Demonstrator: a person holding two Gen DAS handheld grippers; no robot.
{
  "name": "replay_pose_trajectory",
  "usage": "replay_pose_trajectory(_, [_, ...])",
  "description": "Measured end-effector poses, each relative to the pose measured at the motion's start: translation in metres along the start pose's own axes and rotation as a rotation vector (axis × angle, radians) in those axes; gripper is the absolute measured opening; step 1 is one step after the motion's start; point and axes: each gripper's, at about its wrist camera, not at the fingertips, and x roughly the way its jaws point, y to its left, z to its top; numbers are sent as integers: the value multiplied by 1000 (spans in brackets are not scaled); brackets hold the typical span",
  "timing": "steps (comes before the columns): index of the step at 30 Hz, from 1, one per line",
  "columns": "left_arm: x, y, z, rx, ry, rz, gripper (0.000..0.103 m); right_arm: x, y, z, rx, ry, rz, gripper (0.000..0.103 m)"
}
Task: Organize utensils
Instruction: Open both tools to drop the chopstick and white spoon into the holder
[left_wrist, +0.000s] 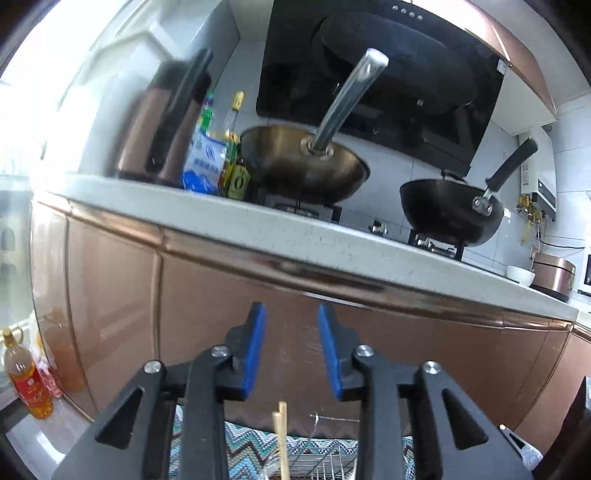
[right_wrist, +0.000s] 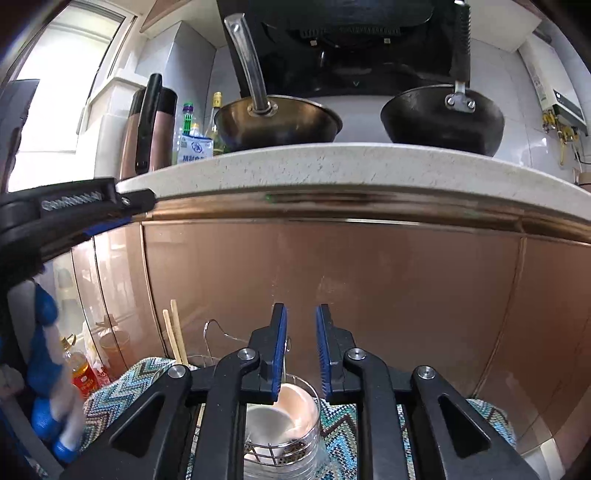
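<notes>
My left gripper is open and empty, raised in front of a copper cabinet front. Below it a pair of wooden chopsticks stands upright in a wire rack. My right gripper is open with a narrow gap and holds nothing. Just below it a clear glass holder holds a white spoon-like utensil. The chopsticks show at its left. My left gripper's side shows at the left edge of the right wrist view.
A zigzag cloth covers the low surface under the rack. The white counter edge overhangs above, with a brass wok and a black wok. Oil bottles stand on the floor at left.
</notes>
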Motion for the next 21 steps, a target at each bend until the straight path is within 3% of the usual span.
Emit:
replay_pose_trajectory(14, [-121,18,79,66,-50,50,32,-127,-3,73,0,-100,-46,18])
replay_pose_trajectory(21, [-173,44,92,66,23,72,32,-190,-6,91,19,-95,-31,19])
